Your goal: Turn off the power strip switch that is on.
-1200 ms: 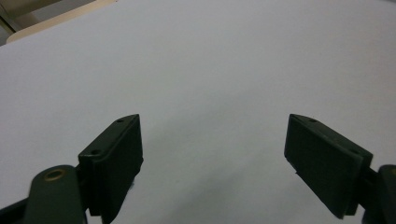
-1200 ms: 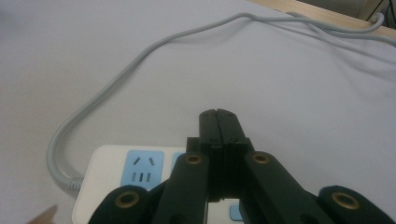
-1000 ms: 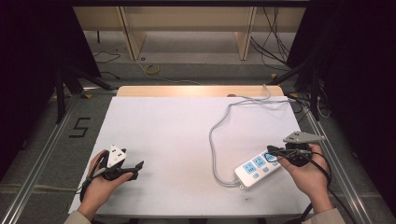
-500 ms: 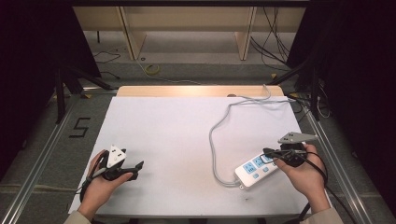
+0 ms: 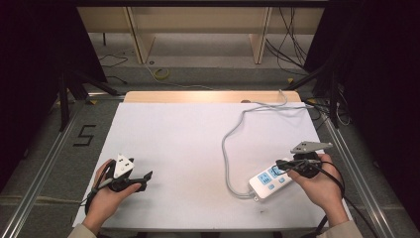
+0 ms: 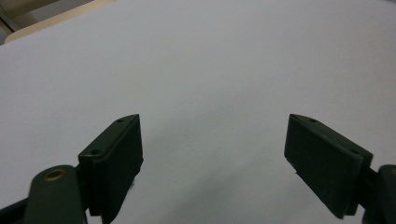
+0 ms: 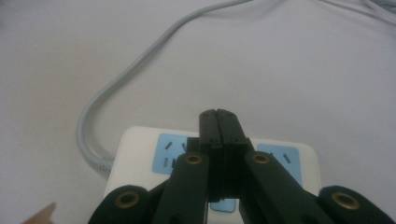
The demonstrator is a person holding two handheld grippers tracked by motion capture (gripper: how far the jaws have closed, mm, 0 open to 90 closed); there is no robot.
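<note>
A white power strip (image 5: 267,181) with blue socket faces lies on the white table (image 5: 183,144) at the right, and its grey cable (image 5: 229,148) loops toward the far edge. My right gripper (image 5: 280,163) is shut with nothing between its jaws, and its tips hang over the strip's far end. In the right gripper view the closed jaws (image 7: 219,119) sit over the middle of the strip (image 7: 137,156), between two blue sockets, with the cable (image 7: 123,77) curving off to the left. My left gripper (image 5: 146,176) rests at the near left, open and empty (image 6: 212,158) over bare table.
The table's wooden far edge (image 5: 208,96) borders a floor with loose cables and a shelf frame. Metal rails (image 5: 44,163) run along both sides of the table. A "5" marking (image 5: 84,135) is on the floor at the left.
My right gripper has edged slightly to the left over the power strip. The left gripper has stayed where it was.
</note>
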